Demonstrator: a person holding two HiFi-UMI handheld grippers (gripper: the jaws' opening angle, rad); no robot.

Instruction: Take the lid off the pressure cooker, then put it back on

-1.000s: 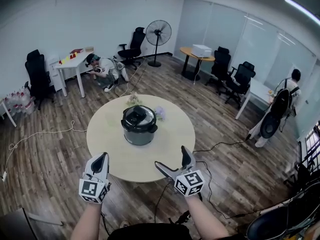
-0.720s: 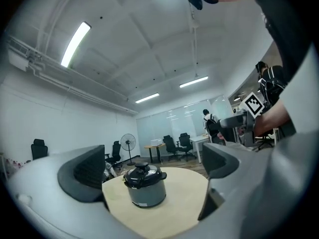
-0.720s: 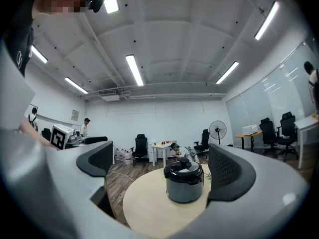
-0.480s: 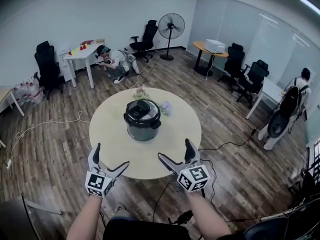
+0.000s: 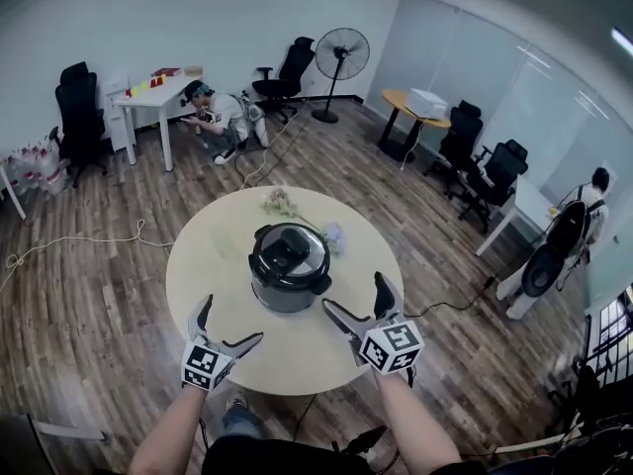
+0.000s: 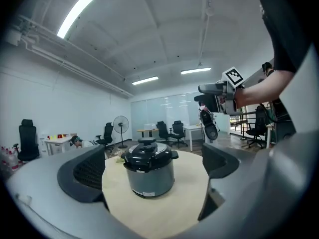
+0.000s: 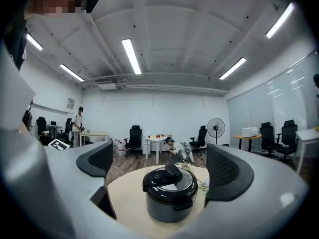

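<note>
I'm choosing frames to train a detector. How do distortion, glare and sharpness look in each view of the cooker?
Head view: strong fisheye curvature, dark corners, pressure cooker sharp. Left gripper view: round black vignette, cooker crisp, ceiling strip light blown out. Right gripper view: same vignette, mild sheen on the lid.

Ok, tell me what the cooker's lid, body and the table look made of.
Glossy black domed lid: probably plastic, with bright reflections. Grey cylindrical cooker body: likely metal, soft sheen. Round pale beige table top: matte laminate or wood, no grain visible.
</note>
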